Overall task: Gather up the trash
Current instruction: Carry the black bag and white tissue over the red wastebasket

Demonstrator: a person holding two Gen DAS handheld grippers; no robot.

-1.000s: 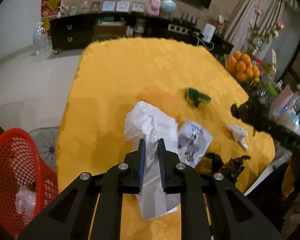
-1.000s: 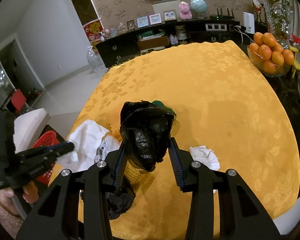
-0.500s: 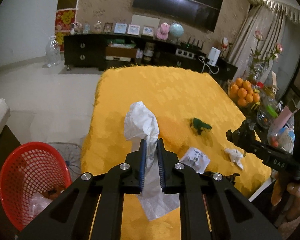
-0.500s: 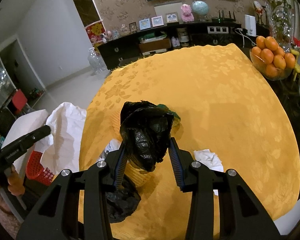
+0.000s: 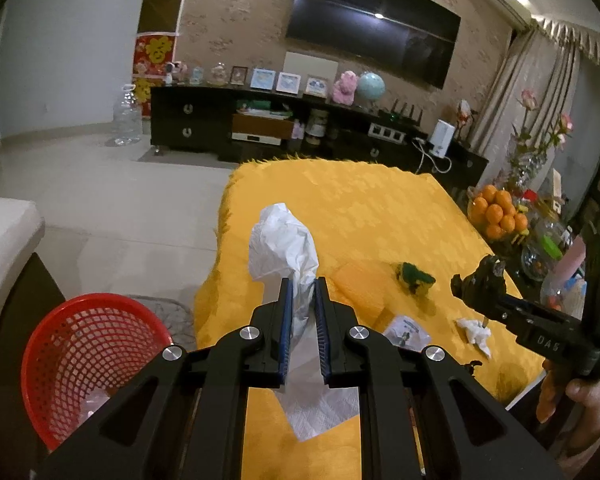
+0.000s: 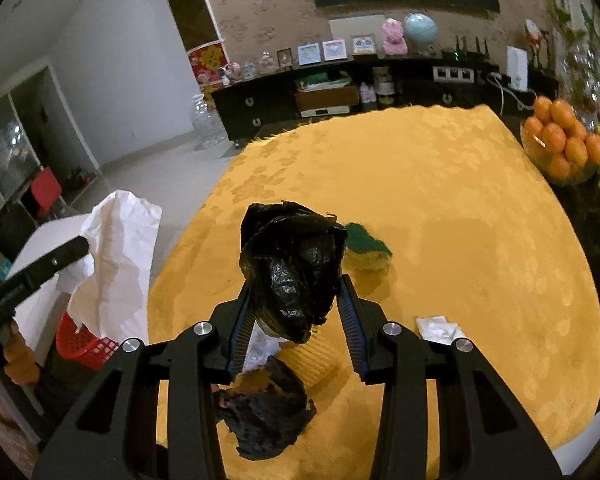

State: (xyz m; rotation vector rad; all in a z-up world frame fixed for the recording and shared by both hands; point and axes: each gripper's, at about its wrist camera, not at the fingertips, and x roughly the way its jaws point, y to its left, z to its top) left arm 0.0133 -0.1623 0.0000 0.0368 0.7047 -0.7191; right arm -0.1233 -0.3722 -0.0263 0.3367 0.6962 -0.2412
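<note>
A: How were the hand-held grippers seen?

B: The left hand-held gripper (image 5: 302, 292) was clamped on a crumpled white paper sheet (image 5: 284, 240), held up clear of the yellow surface (image 5: 360, 200), with a red basket (image 5: 88, 356) seen on the floor below to its left. The right hand-held gripper (image 6: 296, 300) was closed on a black plastic bag (image 6: 292, 264).

A: What was left on the surface?

B: A green-and-yellow sponge (image 6: 366, 248), a small white tissue (image 6: 440, 330), a printed packet (image 5: 406, 330) and another black scrap (image 6: 264, 416) were seen lying there.
</note>
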